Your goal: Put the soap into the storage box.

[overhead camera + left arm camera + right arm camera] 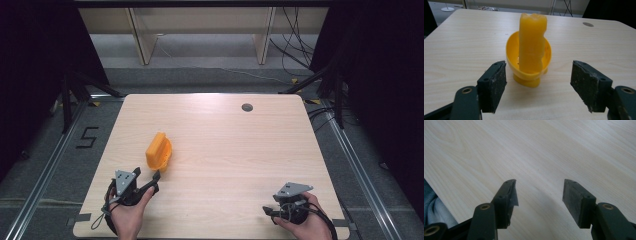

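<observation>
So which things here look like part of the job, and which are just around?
Likely in the job:
- yellow bowl with the orange block standing in it
- left tool, open, aimed at them

Just around:
- right tool, open over bare table
- table's cable hole

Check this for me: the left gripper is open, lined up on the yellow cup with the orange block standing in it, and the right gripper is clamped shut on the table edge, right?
Not quite. The right gripper is open too: the right gripper view shows its jaws apart over bare table, gripping nothing. The rest holds: the left gripper is open, facing the yellow cup with the orange block standing in it.
</observation>
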`<state>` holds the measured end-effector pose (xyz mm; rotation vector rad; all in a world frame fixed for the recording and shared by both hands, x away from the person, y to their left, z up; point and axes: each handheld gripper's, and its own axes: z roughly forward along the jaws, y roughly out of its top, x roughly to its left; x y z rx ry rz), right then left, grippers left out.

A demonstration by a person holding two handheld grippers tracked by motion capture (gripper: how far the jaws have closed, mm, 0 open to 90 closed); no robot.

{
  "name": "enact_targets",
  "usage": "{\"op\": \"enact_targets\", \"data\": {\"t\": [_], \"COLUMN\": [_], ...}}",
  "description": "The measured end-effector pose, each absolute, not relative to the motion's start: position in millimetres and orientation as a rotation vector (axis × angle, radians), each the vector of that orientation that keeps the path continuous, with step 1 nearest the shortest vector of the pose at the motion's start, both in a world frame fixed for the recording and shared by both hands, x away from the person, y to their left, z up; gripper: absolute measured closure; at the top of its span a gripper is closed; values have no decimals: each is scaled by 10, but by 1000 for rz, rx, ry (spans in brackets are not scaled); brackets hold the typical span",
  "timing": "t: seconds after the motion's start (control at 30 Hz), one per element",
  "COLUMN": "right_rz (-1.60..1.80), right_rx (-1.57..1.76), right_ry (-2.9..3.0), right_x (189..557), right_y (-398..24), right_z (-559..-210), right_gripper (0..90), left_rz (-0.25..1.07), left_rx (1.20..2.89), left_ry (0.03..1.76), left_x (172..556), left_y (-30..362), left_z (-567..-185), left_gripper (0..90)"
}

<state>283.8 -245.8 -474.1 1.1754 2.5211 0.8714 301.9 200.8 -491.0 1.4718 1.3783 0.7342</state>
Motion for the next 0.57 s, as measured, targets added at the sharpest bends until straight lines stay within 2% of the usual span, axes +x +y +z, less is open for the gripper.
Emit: {"op": "enact_targets", "data": {"t": [0.57], "right_rz": [847], "right_rx": [1193], "right_ry": [2537], "right_x": [2826], "right_y": [-2460], "right_z": [-4717], "right_gripper": [445], "left_rz": [691], "left_rx": [1483], "left_ry": [1400], "left_x": [2998], "left_y": [2015], "left_z": [-5007], "left_gripper": [263]}}
